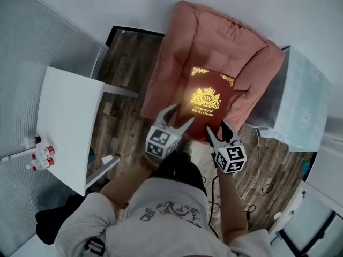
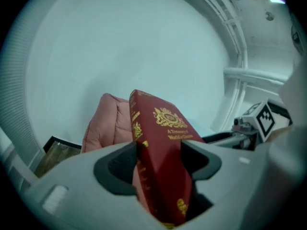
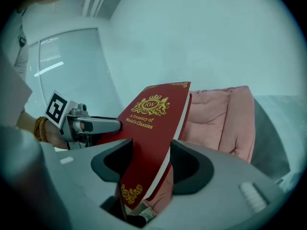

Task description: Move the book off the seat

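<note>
Book (image 1: 209,103): dark red hardback with a gold crest and gold lettering on the cover; held up over the armchair seat, cover facing up, near edge caught from both sides.
Left hand-held gripper (image 1: 177,118): clenched on the book's near left corner; in the left gripper view the book (image 2: 160,152) sits wedged between the two jaws, spine toward the left jaw, cover tilted to the right.
Right hand-held gripper (image 1: 218,131): clenched on the book's near right corner; in the right gripper view the book (image 3: 148,133) fills the gap between the jaws, page edges toward the right jaw, cover leaning left.
Pairing: side by side and close together; each visible from the other's camera, level with it across the book.
Armchair (image 1: 214,42): pink and padded, just beyond and below both hand-held grippers; seen behind the book in both gripper views.
Table (image 1: 69,122): white, well to the left of the left hand-held gripper.
Bottles (image 1: 40,154): small, with red on them, lying at the table's far left edge.
Cabinet (image 1: 300,100): pale box, to the right of the right hand-held gripper, right beside the armchair.
Floor (image 1: 123,63): dark wood planks below both hand-held grippers.
Cables (image 1: 257,186): thin, looped on the floor near the right hand-held gripper.
Bracelet (image 3: 41,128): beaded, on the wrist behind the left hand-held gripper.
</note>
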Tool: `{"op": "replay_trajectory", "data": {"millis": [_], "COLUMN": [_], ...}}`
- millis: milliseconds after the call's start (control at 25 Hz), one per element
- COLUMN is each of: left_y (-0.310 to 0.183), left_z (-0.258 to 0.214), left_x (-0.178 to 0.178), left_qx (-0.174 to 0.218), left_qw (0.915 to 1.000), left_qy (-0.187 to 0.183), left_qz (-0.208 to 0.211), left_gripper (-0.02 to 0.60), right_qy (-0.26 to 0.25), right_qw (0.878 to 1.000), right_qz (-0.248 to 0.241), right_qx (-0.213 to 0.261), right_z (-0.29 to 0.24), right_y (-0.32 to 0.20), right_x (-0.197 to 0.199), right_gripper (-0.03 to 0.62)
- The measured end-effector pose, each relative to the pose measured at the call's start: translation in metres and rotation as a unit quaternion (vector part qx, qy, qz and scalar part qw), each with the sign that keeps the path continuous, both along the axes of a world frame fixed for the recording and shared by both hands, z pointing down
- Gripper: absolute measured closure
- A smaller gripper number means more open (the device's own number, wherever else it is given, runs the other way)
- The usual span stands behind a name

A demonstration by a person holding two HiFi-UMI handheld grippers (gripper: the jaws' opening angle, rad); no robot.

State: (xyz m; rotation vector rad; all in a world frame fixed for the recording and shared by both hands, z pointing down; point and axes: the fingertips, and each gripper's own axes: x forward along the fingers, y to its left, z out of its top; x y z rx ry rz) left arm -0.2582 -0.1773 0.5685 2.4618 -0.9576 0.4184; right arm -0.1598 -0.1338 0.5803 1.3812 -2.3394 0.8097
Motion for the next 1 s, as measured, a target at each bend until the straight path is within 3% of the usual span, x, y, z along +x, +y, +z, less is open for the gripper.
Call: {"op": "replay_trajectory", "data": {"millis": [640, 800, 1000], "left_y": [0.08, 0.083, 0.093], "left_z": [-0.176, -0.197, -0.206], "left_x": [0.015, 0.005, 0.018], "left_qx": [0.082, 0.097, 0.101], "left_qw": [0.9959, 0.994, 0.9918], "left_qy": [0.033, 0.043, 0.052], "left_qz": [0.021, 0.026, 0.058], "left_gripper": [0.299, 0.299, 0.299], "right_qy": [0.011, 0.013, 0.021], "right_qw": [0.993, 0.989, 0.985], "right_qz": [0.049, 0.064, 0.099], "right_qx": [0.111, 0.13, 0.141], "right_z": [-0.177, -0.199, -0.21], "right_y": [0.082, 0.086, 0.102], "right_x": [0.014, 0.003, 0.014], "right_gripper": [0.358, 0.359, 0.359]}}
